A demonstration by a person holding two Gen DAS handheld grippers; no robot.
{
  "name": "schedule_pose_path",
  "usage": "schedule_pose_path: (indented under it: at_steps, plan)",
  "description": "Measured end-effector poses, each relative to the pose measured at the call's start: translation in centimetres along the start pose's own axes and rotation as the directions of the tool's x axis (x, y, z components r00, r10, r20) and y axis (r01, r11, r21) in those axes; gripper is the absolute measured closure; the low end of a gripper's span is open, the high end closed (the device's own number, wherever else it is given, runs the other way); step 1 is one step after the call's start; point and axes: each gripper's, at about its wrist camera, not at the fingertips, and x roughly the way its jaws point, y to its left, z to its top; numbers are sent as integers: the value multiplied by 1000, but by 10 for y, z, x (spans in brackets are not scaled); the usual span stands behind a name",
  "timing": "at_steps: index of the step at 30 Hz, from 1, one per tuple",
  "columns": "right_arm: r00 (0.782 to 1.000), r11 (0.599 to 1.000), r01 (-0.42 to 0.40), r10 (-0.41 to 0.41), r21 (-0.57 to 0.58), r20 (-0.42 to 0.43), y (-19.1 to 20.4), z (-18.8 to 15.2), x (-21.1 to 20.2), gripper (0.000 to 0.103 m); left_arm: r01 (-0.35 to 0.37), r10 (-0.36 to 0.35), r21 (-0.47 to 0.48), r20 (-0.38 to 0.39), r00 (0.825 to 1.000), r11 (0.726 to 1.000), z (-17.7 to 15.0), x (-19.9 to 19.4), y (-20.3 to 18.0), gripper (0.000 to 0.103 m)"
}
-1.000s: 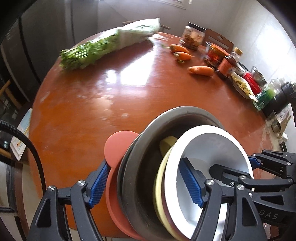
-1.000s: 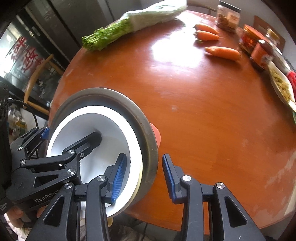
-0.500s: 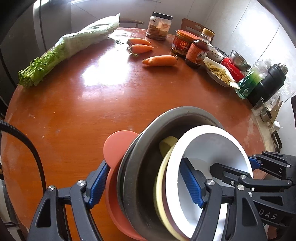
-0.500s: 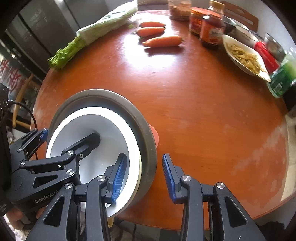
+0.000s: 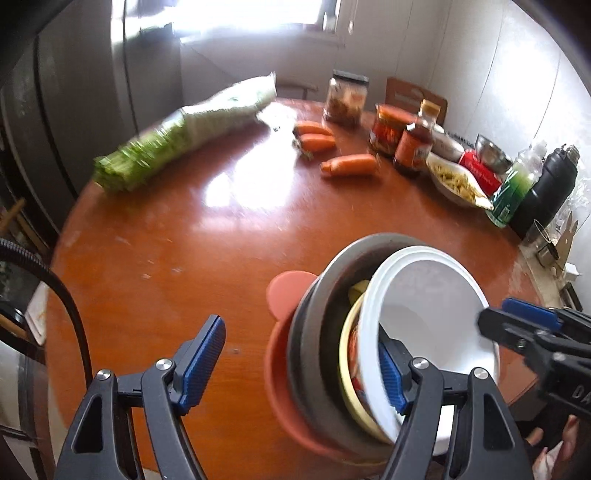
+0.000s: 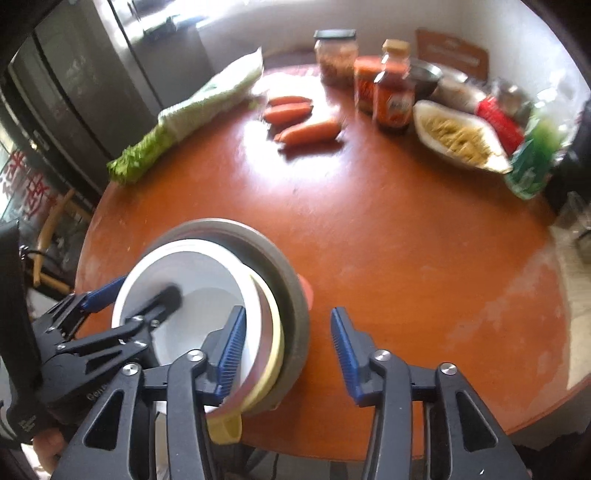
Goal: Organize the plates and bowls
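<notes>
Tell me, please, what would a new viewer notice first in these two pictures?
First, the tilted stack of nested dishes at the near edge of the round reddish-brown wooden table: a white bowl inside a grey metal pan. Both grippers reach in there, left gripper and right gripper. Farther back lie three orange carrots.

- Daylight pours from a blown-out window (image 5: 258, 22) at twelve o'clock.
- White glare spreads across the glossy table (image 5: 229, 192) centre.
- Motion blur smears far objects in both views.
- Fisheye bending and dark vignette crowd the corners.
</notes>
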Motion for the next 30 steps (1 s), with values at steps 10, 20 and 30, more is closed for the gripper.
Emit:
schedule_pose_path:
  at_steps: [10,20,30]
  plan:
    - [987,999,38,-40,20,155,9,-39,-43,48,-43,42,6,50,998,999,-3,-9,-2,28]
    - [983,998,60,-65,35,174,7,-46,-48,48,-39,42,-30,130,991,999,-2,-18,3,28]
    - [945,993,117,-101,-31,311,40,-78,-80,48,38,-39,6,152,988,999,-2,-17,-5,28]
